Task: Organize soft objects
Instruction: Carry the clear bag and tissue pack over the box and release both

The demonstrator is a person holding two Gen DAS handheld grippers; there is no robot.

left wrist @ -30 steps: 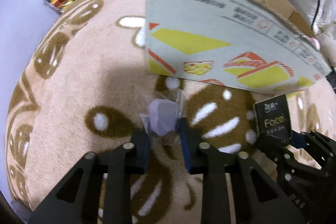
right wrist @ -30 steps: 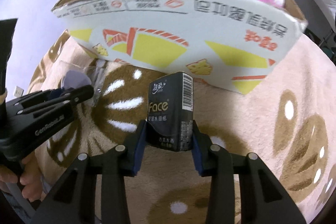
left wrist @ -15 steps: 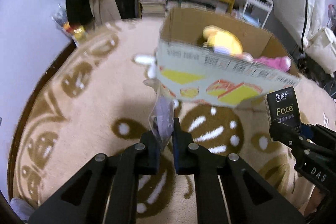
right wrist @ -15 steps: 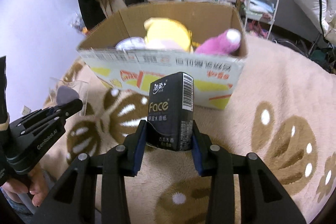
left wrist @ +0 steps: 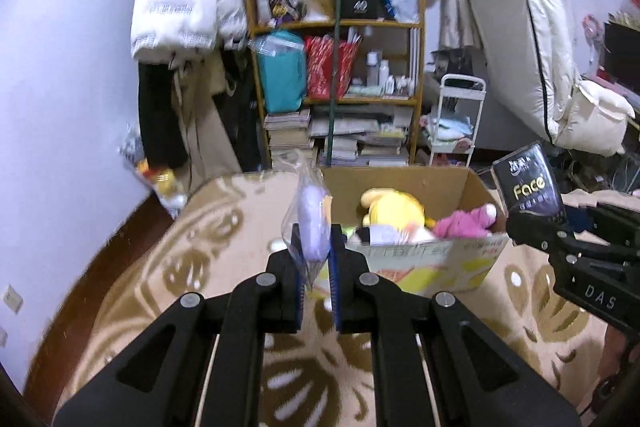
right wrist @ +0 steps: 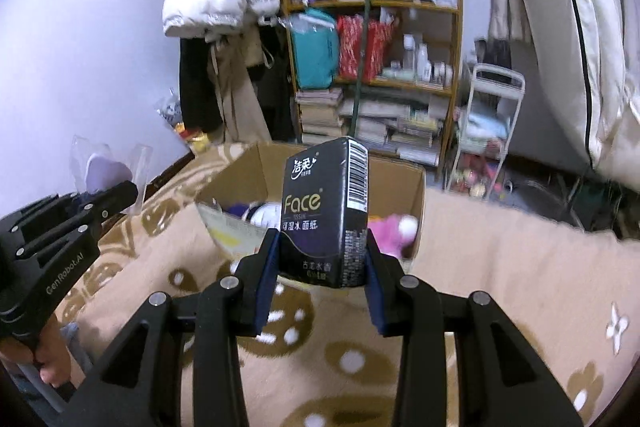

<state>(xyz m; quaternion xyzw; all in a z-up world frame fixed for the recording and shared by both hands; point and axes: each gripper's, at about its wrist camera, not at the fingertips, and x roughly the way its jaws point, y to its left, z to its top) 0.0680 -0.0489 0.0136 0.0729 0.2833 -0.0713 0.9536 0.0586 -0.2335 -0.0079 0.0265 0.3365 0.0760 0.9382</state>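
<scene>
My left gripper (left wrist: 316, 247) is shut on a lilac soft item in a clear plastic bag (left wrist: 310, 219), held in the air in front of an open cardboard box (left wrist: 440, 259). My right gripper (right wrist: 320, 267) is shut on a black "Face" tissue pack (right wrist: 324, 219), held upright above the rug before the same box (right wrist: 416, 187). The box holds a yellow plush (left wrist: 394, 213), a pink plush (left wrist: 464, 223) and other soft things. The tissue pack also shows in the left wrist view (left wrist: 528, 187), and the bagged item in the right wrist view (right wrist: 104, 171).
A beige rug with brown patterns (left wrist: 200, 267) covers the surface below. A cluttered wooden shelf (left wrist: 340, 87), hanging coats (left wrist: 180, 27), a small white cart (left wrist: 456, 123) and a leaning mattress (left wrist: 520, 27) stand behind the box.
Both grippers have risen well above the rug with their items still held. The view now looks down into the open box and across the room.
</scene>
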